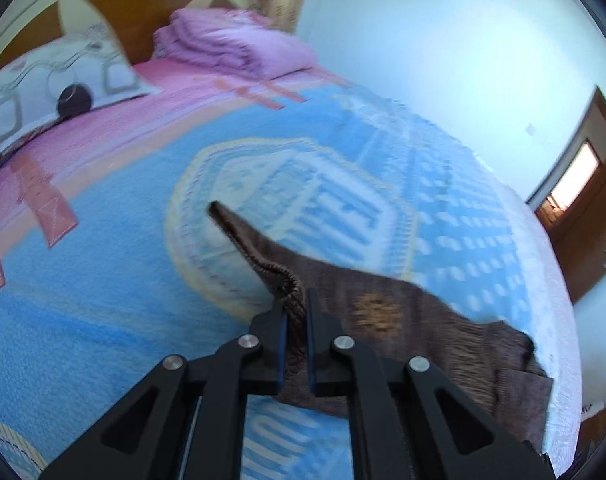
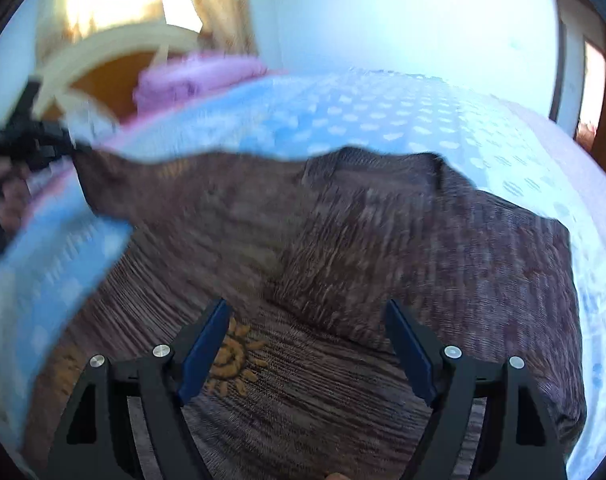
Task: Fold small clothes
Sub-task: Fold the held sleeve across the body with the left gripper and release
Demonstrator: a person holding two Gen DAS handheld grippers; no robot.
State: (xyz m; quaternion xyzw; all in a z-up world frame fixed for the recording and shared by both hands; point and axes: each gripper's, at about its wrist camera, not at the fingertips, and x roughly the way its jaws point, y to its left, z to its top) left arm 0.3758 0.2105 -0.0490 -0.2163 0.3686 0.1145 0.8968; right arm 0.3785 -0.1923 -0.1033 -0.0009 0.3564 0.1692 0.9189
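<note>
Here the soft, light brown garment (image 1: pixel 415 320) lies on the blue blanket (image 1: pixel 103 320), its ribbed hem pinched in the left gripper (image 1: pixel 295 316), while the right gripper (image 2: pixel 307 344) hovers wide over it, best gripping an edge.

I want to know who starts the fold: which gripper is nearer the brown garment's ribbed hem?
Left. The left gripper is shut on the ribbed hem, lifting it off the blue blanket. The right gripper hangs open over the garment's middle, near its sun print, gripping nothing.
</note>
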